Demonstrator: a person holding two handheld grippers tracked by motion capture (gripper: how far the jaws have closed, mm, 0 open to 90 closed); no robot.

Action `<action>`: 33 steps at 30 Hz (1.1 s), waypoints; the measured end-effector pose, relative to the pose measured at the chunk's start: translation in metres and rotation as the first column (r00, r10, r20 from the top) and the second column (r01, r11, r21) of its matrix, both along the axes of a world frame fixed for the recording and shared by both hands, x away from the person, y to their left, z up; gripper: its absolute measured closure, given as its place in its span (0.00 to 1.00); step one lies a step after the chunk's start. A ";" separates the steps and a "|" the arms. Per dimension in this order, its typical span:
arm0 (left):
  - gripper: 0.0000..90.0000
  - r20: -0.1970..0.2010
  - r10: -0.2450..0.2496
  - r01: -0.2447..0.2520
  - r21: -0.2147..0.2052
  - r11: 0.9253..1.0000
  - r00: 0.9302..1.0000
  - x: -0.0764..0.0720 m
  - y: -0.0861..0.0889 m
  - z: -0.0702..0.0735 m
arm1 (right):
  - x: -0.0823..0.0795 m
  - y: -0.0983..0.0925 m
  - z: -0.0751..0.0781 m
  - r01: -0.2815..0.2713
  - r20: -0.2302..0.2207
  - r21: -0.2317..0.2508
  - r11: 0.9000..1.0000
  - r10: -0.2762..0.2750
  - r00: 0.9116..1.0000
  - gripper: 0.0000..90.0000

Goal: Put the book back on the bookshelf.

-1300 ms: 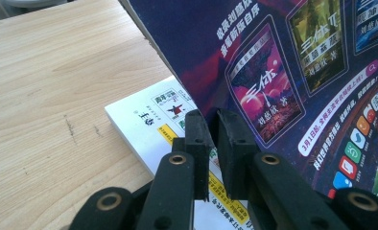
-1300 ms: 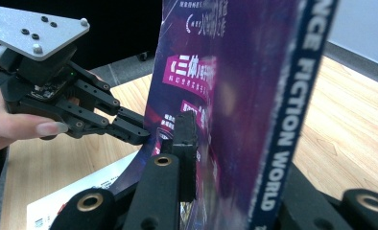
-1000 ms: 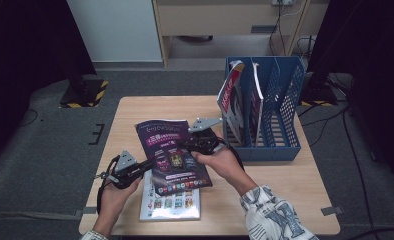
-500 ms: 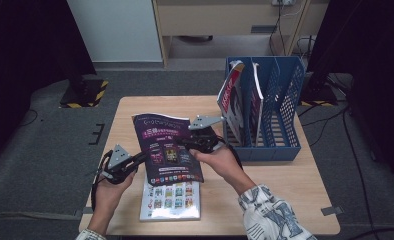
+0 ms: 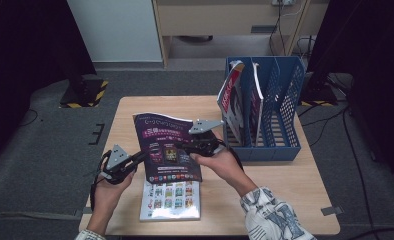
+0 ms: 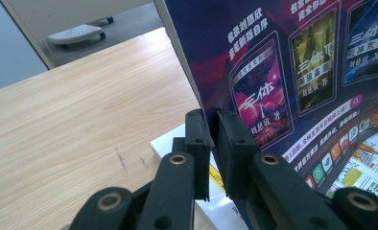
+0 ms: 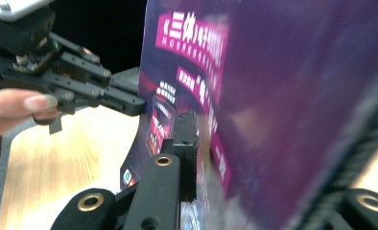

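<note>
Purple magazine (image 5: pixel 167 145) is held off the table (image 5: pixel 280 175): clamped at its edge by left gripper (image 5: pixel 135 161), right gripper (image 5: pixel 185 146) jaws just easing open around it.

The purple magazine (image 5: pixel 167 147) has lifted off the lower magazine (image 5: pixel 171 200) and now sits higher in the frame's centre, tilted. The left gripper (image 5: pixel 137 159) has shifted left and up with its edge. The right gripper (image 5: pixel 182 146) has just been opening its jaws around the magazine's right side
</note>
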State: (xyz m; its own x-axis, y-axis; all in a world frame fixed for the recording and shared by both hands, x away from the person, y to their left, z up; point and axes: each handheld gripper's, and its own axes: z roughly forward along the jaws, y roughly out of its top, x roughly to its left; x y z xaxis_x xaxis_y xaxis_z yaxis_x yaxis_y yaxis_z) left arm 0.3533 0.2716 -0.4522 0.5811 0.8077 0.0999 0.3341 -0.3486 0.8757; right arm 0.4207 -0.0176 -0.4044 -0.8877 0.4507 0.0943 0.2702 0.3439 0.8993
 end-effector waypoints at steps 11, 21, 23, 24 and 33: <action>0.92 0.004 0.001 -0.001 -0.003 1.000 1.000 -0.001 0.000 -0.001 | -0.001 0.000 -0.003 0.001 0.001 0.003 1.000 -0.001 1.000 0.87; 0.92 0.004 0.006 -0.006 -0.010 1.000 1.000 -0.001 0.001 -0.002 | 0.001 -0.001 -0.003 -0.014 -0.003 -0.004 1.000 0.014 1.000 0.92; 0.92 0.004 0.007 -0.006 -0.011 1.000 1.000 0.000 0.001 -0.002 | 0.001 -0.001 -0.003 -0.014 -0.005 -0.006 1.000 0.014 1.000 0.92; 0.92 0.005 0.006 -0.006 -0.011 1.000 1.000 0.000 0.001 -0.002 | 0.002 -0.001 -0.002 -0.020 -0.011 -0.006 1.000 0.020 1.000 0.92; 1.00 0.031 -0.013 0.015 -0.051 0.999 0.999 0.001 0.005 0.002 | 0.006 -0.002 -0.001 -0.033 -0.032 -0.030 0.999 0.032 0.999 0.93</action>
State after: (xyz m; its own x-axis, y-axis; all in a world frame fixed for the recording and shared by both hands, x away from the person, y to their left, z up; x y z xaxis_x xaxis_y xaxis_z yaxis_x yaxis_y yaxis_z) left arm 0.3540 0.2771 -0.4506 0.5898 0.8040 0.0761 0.3023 -0.3072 0.9024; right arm 0.4271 -0.0201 -0.4055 -0.8988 0.4246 0.1090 0.2861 0.3797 0.8798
